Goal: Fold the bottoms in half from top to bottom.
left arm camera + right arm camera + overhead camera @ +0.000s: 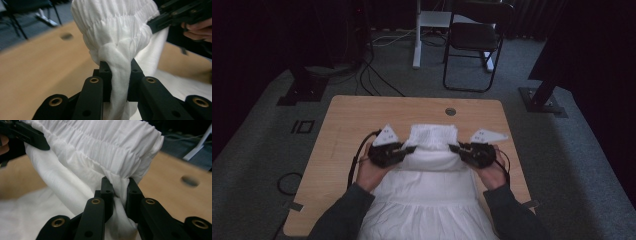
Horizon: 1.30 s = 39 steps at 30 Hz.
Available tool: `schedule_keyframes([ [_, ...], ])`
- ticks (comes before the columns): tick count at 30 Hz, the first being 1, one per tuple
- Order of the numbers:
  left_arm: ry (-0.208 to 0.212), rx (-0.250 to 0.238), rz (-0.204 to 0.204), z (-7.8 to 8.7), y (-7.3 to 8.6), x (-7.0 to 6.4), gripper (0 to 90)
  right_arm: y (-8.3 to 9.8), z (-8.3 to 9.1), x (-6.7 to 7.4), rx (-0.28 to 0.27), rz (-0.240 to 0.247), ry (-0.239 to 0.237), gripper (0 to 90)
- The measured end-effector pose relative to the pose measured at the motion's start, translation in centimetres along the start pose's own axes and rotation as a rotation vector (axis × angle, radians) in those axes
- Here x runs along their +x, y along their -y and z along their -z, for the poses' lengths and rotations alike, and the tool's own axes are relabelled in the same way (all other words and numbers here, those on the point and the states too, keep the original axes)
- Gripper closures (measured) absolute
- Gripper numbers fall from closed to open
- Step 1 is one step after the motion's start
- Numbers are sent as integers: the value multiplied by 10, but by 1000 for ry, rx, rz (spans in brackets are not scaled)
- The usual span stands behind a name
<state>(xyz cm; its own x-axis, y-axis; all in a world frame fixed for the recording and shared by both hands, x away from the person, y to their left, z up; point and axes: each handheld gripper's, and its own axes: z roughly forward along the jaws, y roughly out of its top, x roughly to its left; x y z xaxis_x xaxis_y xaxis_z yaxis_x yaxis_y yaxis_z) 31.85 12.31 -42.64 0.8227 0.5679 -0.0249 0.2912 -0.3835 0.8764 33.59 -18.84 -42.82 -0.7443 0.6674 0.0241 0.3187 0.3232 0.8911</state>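
Sleeves: two grey-sleeved forearms come in from the near edge of the table (342, 120), one either side of the cloth.
Skirt end: the wide, pleated part of the white garment (427, 200) lies flat on the wood between the forearms and runs off the near edge.
Left hand: the left hand (369, 172) is under its tool, just left of the cloth.
Left gripper: the left gripper (120, 72) points inward at the cloth's left side; its jaws are drawn narrow and pinch a twisted bunch of white fabric, which runs down between the pads.
Right hand: the right hand (493, 172) mirrors it on the cloth's right side.
Right gripper: the right gripper (119, 188) also points inward; its jaws are narrow and clamp a fold of fabric just under the gathered band.
Garment's lie: it sits mid-table, pinched at both side edges, stretched between the two tools.
Lifted part: the gathered, elastic-ribbed top rises above both sets of jaws, held clear of the wood and bulging up between them.
Table hole: a small round hole (450, 111) sits in the wood beyond the cloth, near the far edge.
Chair: a dark folding chair (474, 40) stands on the grey carpet past the table.
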Motion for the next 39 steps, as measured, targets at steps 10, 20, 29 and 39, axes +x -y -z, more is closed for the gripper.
schedule_keyframes([
  [10, 79, 303, 72, -42, 115, -26, 775, 117, -35, 46, 320, -50, -66, 795],
  [20, -7, 312, 115, -63, 100, -6, 773, 107, -67, 14, 340, -43, -42, 800],
  [29, -100, 331, 107, -93, 75, 58, 769, 68, -125, -33, 370, -45, 44, 797],
  [39, -224, 409, 60, -121, 48, 122, 766, 41, -172, -55, 365, -89, 113, 777],
])
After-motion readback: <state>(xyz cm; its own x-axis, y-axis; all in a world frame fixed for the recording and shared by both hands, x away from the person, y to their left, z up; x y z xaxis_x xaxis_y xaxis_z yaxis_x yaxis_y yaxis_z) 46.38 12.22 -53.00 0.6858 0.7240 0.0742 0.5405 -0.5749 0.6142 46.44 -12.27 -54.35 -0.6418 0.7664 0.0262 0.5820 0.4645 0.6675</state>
